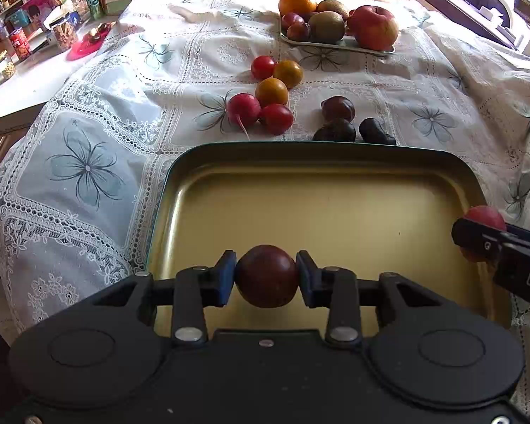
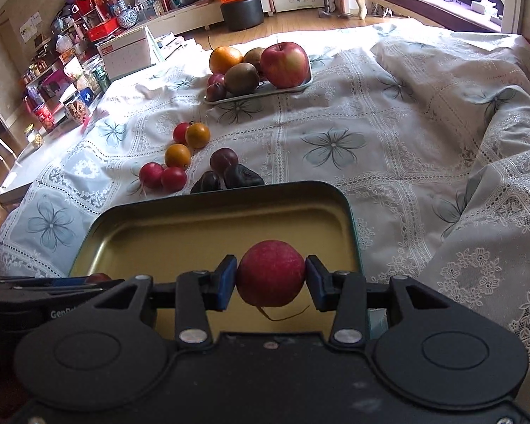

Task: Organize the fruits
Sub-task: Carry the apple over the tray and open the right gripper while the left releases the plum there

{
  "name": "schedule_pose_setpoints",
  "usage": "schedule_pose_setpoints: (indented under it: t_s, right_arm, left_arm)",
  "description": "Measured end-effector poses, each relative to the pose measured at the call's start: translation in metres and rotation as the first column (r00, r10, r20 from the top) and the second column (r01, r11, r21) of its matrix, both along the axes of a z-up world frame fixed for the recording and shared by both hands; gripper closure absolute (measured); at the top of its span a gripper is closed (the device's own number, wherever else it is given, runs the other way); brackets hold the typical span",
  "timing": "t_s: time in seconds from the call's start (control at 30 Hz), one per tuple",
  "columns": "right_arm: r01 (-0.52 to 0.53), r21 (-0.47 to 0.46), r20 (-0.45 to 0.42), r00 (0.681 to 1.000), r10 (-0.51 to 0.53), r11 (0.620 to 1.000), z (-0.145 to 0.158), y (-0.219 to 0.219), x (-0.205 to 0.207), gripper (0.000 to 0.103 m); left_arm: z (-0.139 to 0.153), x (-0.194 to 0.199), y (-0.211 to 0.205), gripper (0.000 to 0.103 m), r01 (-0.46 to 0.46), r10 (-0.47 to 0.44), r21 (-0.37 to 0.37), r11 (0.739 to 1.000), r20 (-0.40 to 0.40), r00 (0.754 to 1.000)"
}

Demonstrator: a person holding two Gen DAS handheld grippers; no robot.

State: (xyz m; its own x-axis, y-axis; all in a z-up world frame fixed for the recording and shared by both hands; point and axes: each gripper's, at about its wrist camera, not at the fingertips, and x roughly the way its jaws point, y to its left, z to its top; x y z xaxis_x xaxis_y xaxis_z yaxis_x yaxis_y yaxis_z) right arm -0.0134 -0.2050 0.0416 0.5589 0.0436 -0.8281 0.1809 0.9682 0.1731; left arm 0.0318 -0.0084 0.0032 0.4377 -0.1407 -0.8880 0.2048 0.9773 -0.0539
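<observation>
Because the gold tray (image 1: pixel 194 190) is empty, the left tool (image 1: pixel 266 277) squeezes a dark plum (image 1: pixel 266 275) over it while the right tool (image 2: pixel 271 275) pinches a red radish (image 2: pixel 271 274), ready to drop in.

- Right gripper (image 2: pixel 271 280) clamped on a red radish (image 2: pixel 271 272), blue pads (image 2: pixel 226 282) pressing both its sides, thin root trailing below.
- Directly beyond and beneath it, a gold-lined tin tray (image 2: pixel 339 205), held radish hanging over its right half.
- Just past the tray's far rim, three dark fruits (image 2: pixel 224 160) close together.
- Left of those, farther out: another radish (image 2: pixel 151 175), two red tomatoes (image 2: pixel 173 178) and two small oranges (image 2: pixel 177 155) in a loose cluster.
- Well ahead, a pale tray (image 2: pixel 300 86) carrying an apple (image 2: pixel 285 64), kiwis (image 2: pixel 241 77), an orange fruit and small plums.
- White lace cloth (image 2: pixel 406 148) with grey flowers over the surface.
- Left gripper's body (image 2: pixel 35 296) at the near left.
</observation>
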Motion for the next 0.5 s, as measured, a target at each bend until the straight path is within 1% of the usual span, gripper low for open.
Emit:
schedule_pose_setpoints:
  t_s: [0.23,0.37,0.5]
  right_arm:
    - [-0.01,-0.014,-0.002,1.0,0.01,1.0,-0.0012,0.0041,-0.0002,0.058]
    - [-0.013,-0.031,0.006,1.0,0.013,0.999,0.0011,0.0068,-0.0014,0.058]
    - [-0.011,-0.053,0.025,1.0,0.012,0.999,0.0062,0.0084,-0.0028,0.055]
  left_arm:
    - [0.0009,-0.0008,0.0032,0.057,-0.016,0.016,-0.003,1.0,0.018,1.0]
    - [-0.0002,-0.001,0.0047,0.057,-0.028,0.027,0.007,1.0,0.013,1.0]
    - [-0.0015,-0.0014,0.0042,0.057,-0.027,0.027,0.014,1.0,0.002,1.0]
